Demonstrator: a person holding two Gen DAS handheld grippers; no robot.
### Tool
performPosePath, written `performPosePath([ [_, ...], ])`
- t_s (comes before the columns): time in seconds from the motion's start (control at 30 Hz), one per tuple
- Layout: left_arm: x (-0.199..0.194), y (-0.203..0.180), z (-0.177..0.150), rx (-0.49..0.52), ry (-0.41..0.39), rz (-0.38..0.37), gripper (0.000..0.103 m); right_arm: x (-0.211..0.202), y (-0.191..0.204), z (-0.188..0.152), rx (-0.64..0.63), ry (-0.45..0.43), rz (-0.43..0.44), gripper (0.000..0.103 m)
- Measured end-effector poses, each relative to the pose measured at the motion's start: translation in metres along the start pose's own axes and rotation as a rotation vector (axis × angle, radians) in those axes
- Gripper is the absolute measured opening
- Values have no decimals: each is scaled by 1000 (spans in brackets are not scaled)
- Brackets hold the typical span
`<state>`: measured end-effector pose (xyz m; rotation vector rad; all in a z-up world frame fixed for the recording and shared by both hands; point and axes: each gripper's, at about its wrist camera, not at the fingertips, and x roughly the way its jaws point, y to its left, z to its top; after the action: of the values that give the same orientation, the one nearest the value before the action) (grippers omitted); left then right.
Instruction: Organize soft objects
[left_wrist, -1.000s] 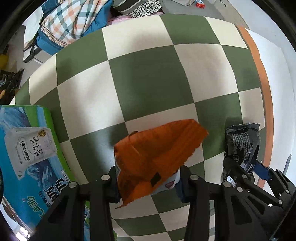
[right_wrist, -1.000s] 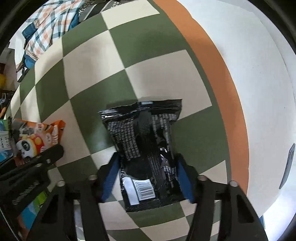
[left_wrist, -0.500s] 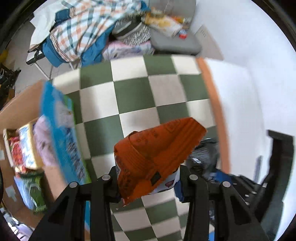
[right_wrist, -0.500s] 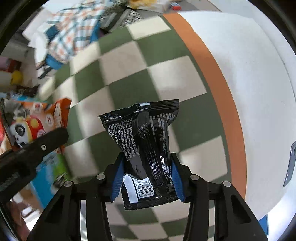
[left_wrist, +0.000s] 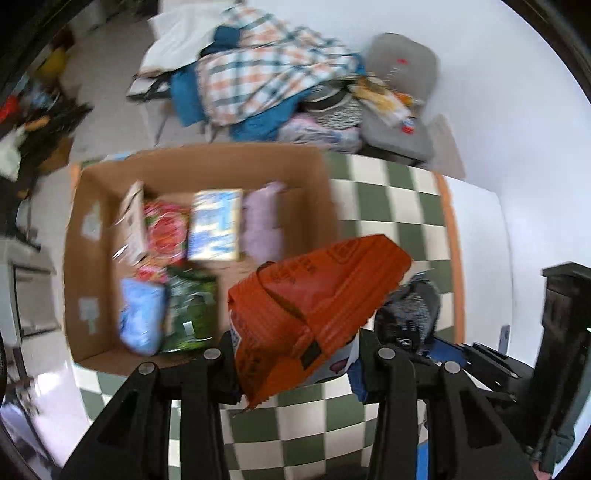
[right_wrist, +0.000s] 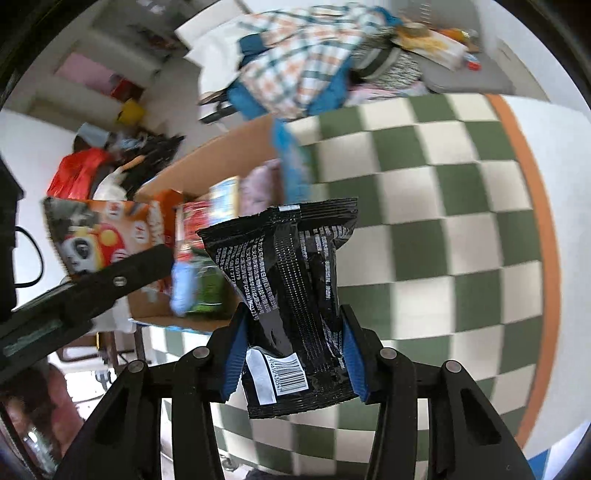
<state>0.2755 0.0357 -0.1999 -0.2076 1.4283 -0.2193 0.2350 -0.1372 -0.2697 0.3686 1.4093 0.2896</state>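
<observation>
Two claws, two snack packs above a green-and-white checkered table (left_wrist: 402, 206). The left claw (left_wrist: 295, 354) grips one orange pack (left_wrist: 314, 295), creased, panda-printed on its face, beside an open cardboard box (left_wrist: 199, 162) of about six blurred packets. The right claw (right_wrist: 291, 354) clamps one glossy black pack (right_wrist: 291, 280) with small white print and barcode; text unreadable.

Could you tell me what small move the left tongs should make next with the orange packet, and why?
Probably carry it a little further left, over the open cardboard box, then release. The left tongs are shut on the orange packet, which hangs over the box's right edge and the checkered cloth. Snack packs already lie inside, with bare cardboard near that right wall.
</observation>
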Motion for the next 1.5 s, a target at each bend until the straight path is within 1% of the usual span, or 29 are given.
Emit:
performPosePath([
  [0.07, 11, 23, 0, -51, 29, -18, 38, 9, 26, -4, -24, 11, 1, 49],
  [0.13, 20, 40, -2, -79, 59, -28, 38, 15, 34, -8, -36, 25, -5, 49],
  [0.2, 30, 53, -3, -108, 87, -55, 38, 29, 47, -7, -43, 37, -20, 49],
  [0.33, 48, 66, -1, -144, 121, -91, 38, 52, 57, -4, -50, 49, -56, 49],
  [0.43, 55, 73, 1, -179, 138, -151, 39, 66, 57, 3, -51, 53, -86, 49],
  [0.53, 55, 73, 3, -165, 131, -168, 40, 72, 57, 8, -43, 48, -104, 49],
  [0.7, 61, 72, 6, -156, 166, -129, 40, 80, 52, 13, -20, 51, -131, 53],
  [0.73, 63, 71, 7, -153, 171, -124, 42, 80, 52, 12, -18, 54, -139, 54],
  [0.77, 65, 71, 7, -151, 176, -114, 49, 81, 51, 12, -15, 55, -144, 55],
  [0.8, 67, 71, 8, -151, 180, -106, 52, 80, 50, 11, -12, 54, -149, 57],
  [0.87, 69, 71, 8, -148, 183, -112, 63, 79, 48, 11, -8, 53, -157, 64],
  [0.9, 68, 71, 8, -147, 179, -110, 67, 78, 47, 11, -9, 50, -165, 68],
  [0.93, 67, 71, 8, -139, 171, -103, 72, 76, 47, 11, -12, 44, -168, 69],
  [0.97, 66, 71, 8, -136, 160, -96, 76, 74, 47, 11, -14, 42, -173, 69],
  [1.1, 56, 75, 5, -134, 128, -76, 85, 68, 46, 11, -18, 36, -183, 75],
  [1.17, 51, 78, 2, -134, 111, -63, 93, 63, 46, 11, -21, 28, -193, 75],
  [1.23, 46, 81, -2, -134, 96, -50, 97, 60, 46, 10, -27, 23, -205, 75],
  [1.27, 45, 80, -3, -131, 89, -41, 98, 59, 46, 9, -30, 21, -212, 75],
  [1.33, 38, 81, -6, -118, 62, 2, 100, 57, 46, 7, -36, 20, -220, 75],
  [1.5, 23, 83, -16, -95, -20, 127, 101, 51, 47, 0, -54, 10, -251, 75],
])
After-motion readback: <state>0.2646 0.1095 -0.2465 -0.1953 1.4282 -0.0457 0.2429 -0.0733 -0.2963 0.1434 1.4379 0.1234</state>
